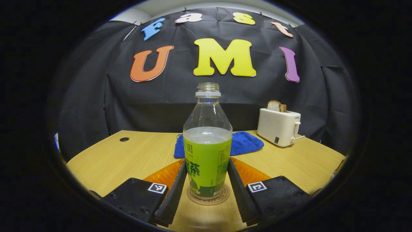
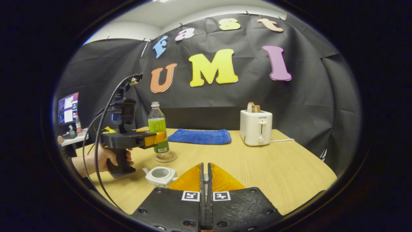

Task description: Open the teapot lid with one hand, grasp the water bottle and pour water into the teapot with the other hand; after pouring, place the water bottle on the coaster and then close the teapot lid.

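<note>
While the left gripper view looks straight at the uncapped water bottle (image 1: 207, 141) standing upright on the round cork coaster (image 1: 208, 198), the left gripper (image 1: 207, 183) has a finger (image 1: 175, 190) along each side of the green label, touching it or just off it; I cannot tell if they press. Behind lie a blue towel (image 1: 244, 143) and, far right, a white toaster (image 1: 279, 126) with bread in its slot. In the right gripper view the right gripper (image 2: 206, 180) is closed, a small white piece that may be the lid pinched at its tips, just right of the open white teapot (image 2: 160, 175). A hand (image 2: 107, 159) holds the left gripper at the bottle on the left. That view also gives the toaster's brand, SUPOR, and a monitor (image 2: 67, 108) far left.
</note>
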Available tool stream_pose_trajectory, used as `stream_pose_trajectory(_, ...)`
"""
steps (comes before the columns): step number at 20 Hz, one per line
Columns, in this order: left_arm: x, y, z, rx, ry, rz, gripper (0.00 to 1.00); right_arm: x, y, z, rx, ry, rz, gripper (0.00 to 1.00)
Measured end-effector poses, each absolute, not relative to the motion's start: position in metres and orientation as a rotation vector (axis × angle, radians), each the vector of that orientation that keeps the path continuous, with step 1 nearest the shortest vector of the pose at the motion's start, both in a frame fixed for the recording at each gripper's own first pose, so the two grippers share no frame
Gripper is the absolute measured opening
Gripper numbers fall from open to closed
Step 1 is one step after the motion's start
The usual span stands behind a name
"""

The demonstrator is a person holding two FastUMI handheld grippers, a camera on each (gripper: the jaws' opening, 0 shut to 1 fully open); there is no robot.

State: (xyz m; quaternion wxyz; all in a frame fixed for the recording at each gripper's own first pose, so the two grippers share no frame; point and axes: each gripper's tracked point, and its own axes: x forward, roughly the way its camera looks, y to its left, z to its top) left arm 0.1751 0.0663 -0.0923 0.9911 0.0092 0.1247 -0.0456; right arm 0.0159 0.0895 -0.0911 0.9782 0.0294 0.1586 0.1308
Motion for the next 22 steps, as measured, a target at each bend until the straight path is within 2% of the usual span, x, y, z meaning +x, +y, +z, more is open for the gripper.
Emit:
stream_pose_trajectory(9,0.174,0.064,-0.101,0.015,0.278,-0.102,0.79,0.016,0.096,-0.082,0.058,0.283,0.274,0.00)
stream_pose_trajectory(11,0.173,0.062,-0.099,0.022,0.279,-0.100,0.88,0.015,0.100,-0.084,0.056,0.288,0.282,0.00)
stream_pose_trajectory(12,0.172,0.066,-0.096,0.024,0.272,-0.096,1.00,0.013,0.102,-0.085,0.053,0.289,0.286,0.00)
stream_pose_trajectory(22,0.113,0.100,-0.045,0.052,0.212,-0.038,1.00,0.019,0.140,-0.074,0.025,0.264,0.358,0.00)
